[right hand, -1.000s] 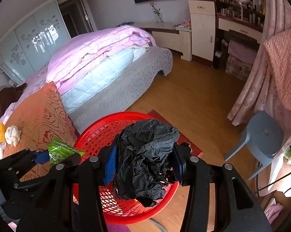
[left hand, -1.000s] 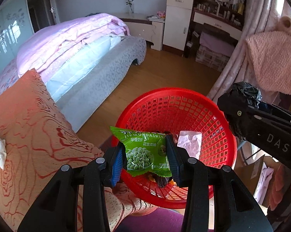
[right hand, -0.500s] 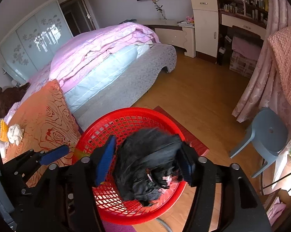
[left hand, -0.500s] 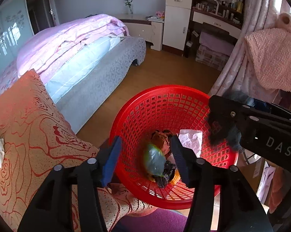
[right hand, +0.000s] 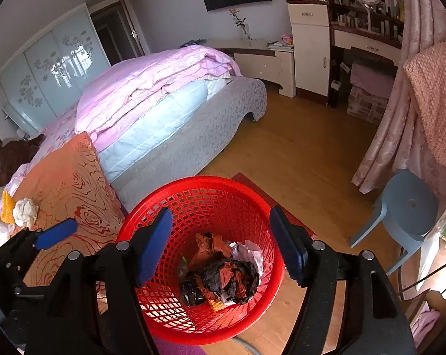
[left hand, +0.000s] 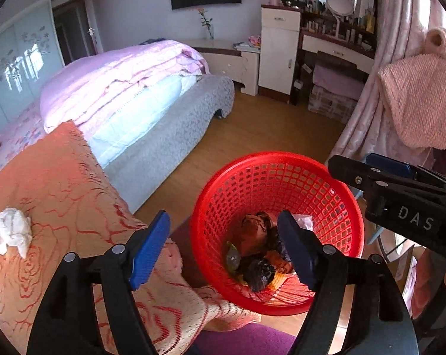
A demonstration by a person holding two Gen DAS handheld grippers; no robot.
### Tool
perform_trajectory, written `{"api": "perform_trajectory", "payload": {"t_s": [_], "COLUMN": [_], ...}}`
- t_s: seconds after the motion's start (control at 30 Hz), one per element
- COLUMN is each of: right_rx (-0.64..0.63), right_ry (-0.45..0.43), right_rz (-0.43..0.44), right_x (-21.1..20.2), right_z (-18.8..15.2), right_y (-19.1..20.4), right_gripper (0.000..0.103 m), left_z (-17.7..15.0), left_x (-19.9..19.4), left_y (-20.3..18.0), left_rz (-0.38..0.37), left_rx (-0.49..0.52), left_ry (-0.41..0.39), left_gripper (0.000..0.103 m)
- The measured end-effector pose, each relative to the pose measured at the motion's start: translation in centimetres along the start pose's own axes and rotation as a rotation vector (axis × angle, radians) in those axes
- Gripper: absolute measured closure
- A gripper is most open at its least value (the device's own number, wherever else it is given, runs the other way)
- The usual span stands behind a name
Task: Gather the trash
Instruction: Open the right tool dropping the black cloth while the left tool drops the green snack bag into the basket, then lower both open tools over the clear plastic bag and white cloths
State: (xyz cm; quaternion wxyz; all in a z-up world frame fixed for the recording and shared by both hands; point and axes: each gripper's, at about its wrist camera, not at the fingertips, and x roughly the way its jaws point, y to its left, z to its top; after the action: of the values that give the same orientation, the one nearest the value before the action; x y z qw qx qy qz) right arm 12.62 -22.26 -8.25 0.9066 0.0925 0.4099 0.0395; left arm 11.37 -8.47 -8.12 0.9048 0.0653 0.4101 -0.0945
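Note:
A red mesh basket stands on the floor beside the bed. In it lie a crumpled black bag, a green snack packet and other wrappers. My left gripper hovers over the basket's left rim; its jaws are opening with nothing between them. Above the basket, my right gripper also has its jaws opening and empty. A white crumpled tissue lies on the orange pillow, with a yellow item beside it.
The bed with pink bedding fills the left. A blue stool stands at the right near pink curtains. A dresser lines the far wall. Wooden floor lies between bed and curtains.
The left gripper opened and let go of the green packet, which fell into the basket. The right gripper opened and the black bag dropped into the basket too.

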Motion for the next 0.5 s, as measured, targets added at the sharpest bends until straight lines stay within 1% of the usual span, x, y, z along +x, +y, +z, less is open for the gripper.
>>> {"api": "perform_trajectory", "payload": {"t_s": [0.2,0.27,0.5], "right_rx": [-0.026,-0.042,-0.130], "right_ry": [-0.033,-0.044,-0.090], "right_rz": [-0.014,-0.015,-0.014], "right_x": [-0.8,-1.1,-2.3], "right_z": [-0.1,-0.1,-0.6], "right_y": [0.7,1.2,4.4], "right_gripper": [0.036,0.034,0.029], "left_z": [-0.5,-0.8,-2.0], "left_x": [-1.4,-2.1,-5.0], "left_y": [1.6,2.2,4.9], "left_rz": [0.043,0.059,0.129], "left_rx": [-0.037,-0.049,-0.081], "left_ry": [-0.020,-0.028,-0.080], "left_gripper": [0.030,0.030,0.028]}}
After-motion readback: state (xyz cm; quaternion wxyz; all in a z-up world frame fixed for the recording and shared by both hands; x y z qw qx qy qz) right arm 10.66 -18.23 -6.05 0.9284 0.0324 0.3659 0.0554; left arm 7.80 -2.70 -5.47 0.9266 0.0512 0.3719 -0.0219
